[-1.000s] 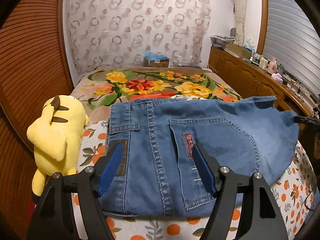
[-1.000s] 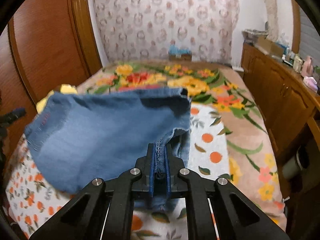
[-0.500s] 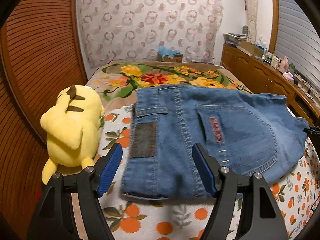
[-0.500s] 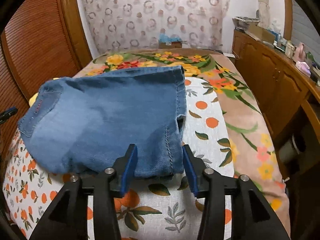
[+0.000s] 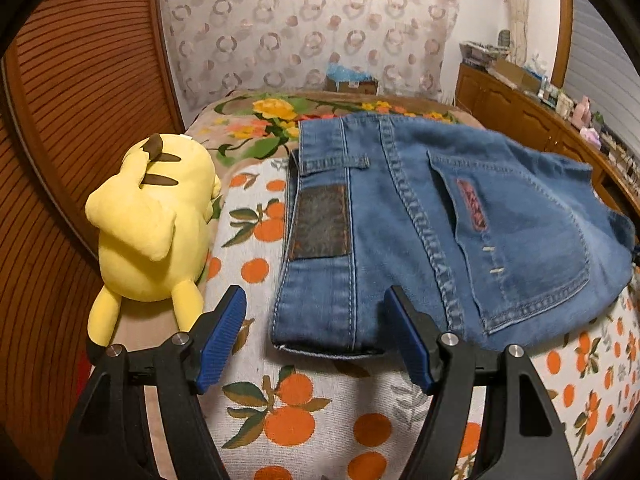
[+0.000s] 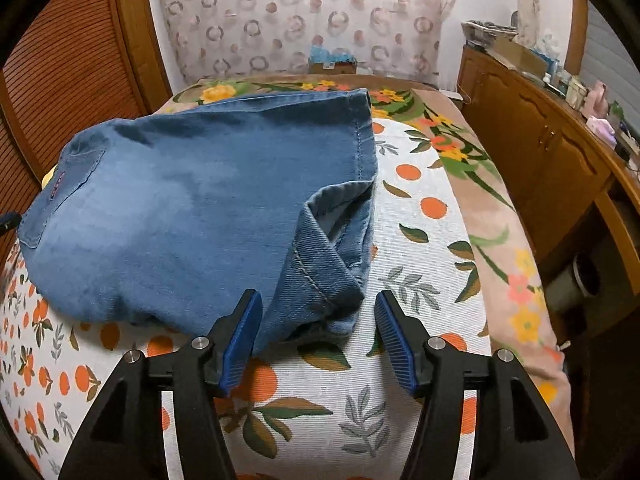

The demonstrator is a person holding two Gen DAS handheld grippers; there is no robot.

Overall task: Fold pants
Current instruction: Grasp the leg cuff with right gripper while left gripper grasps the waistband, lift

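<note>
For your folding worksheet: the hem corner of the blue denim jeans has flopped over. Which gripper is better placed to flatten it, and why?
Right. The right gripper is open, its jaws having just opened, with the flipped hem of the blue denim jeans directly ahead. The open left gripper faces the waistband end.

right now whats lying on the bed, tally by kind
jeans: 1, folded
yellow plush toy: 1
orange-print cover: 1
floral blanket: 1
total: 4
</note>
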